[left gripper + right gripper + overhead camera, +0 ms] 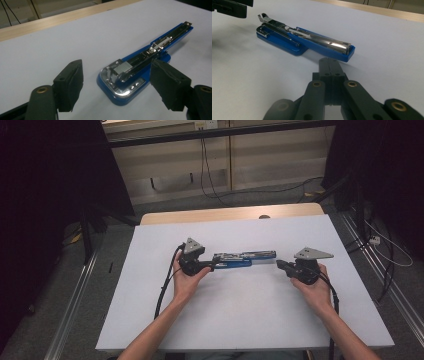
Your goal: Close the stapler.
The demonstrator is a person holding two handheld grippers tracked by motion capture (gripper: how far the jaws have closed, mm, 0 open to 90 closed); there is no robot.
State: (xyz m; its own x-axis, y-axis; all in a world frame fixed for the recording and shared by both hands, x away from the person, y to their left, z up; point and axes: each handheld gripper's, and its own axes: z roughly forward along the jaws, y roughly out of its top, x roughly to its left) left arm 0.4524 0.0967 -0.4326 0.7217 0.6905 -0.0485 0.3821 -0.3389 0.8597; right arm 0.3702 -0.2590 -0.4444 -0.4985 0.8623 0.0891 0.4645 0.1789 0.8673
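A blue stapler (240,258) lies opened out flat across the middle of the white table (240,320), its metal magazine exposed. My left gripper (210,265) sits at its left end, open, with the stapler's base (120,82) lying between the two pads (71,82) and touching neither. My right gripper (281,265) is just off the stapler's right end, shut with nothing in it. In the right gripper view the closed fingertips (330,66) stop just short of the raised blue tip of the stapler (322,42).
A wooden strip (230,213) runs along the table's far edge. Beyond it are cables on the floor and a pale cabinet. Metal rails flank the table on both sides. Bare white tabletop lies in front of both hands.
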